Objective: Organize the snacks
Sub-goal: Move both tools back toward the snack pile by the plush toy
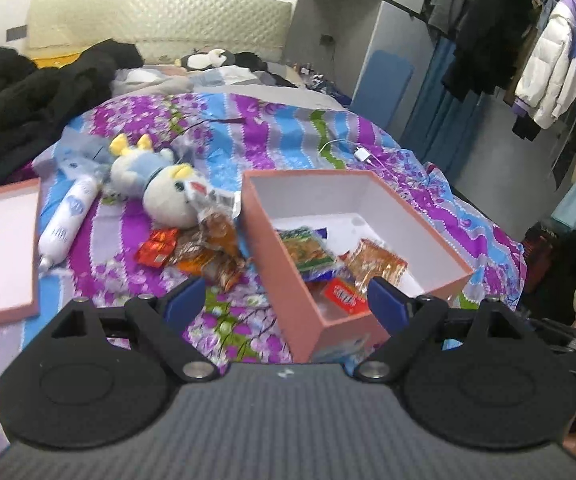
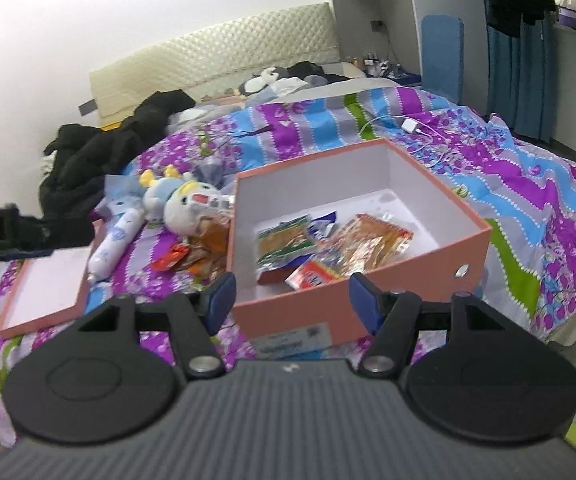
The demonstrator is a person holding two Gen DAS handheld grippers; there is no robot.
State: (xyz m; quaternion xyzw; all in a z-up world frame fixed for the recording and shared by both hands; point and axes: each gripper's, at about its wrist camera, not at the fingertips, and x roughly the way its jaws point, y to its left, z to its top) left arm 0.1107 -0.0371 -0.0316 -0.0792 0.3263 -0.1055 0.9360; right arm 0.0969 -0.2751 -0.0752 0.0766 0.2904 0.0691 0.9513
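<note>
Both claws released, fingers spread, hovering level above the bed [image 1: 248, 128]: left claw [image 1: 284, 300] over the near corner of the box [image 1: 272, 248], right claw [image 2: 288, 296] at its front wall. Snacks [image 2: 327, 248] inside box; more snacks [image 1: 204, 252] beside it. Labels too blurred to read.

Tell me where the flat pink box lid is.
The flat pink box lid lies upturned on the bedspread at far left, beside the white tube-shaped pouch.

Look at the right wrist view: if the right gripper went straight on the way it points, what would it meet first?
Probably the near wall of the pink box, which lies between the open right gripper fingers. Going higher, it would reach the snack packets inside; depth is unclear.
</note>
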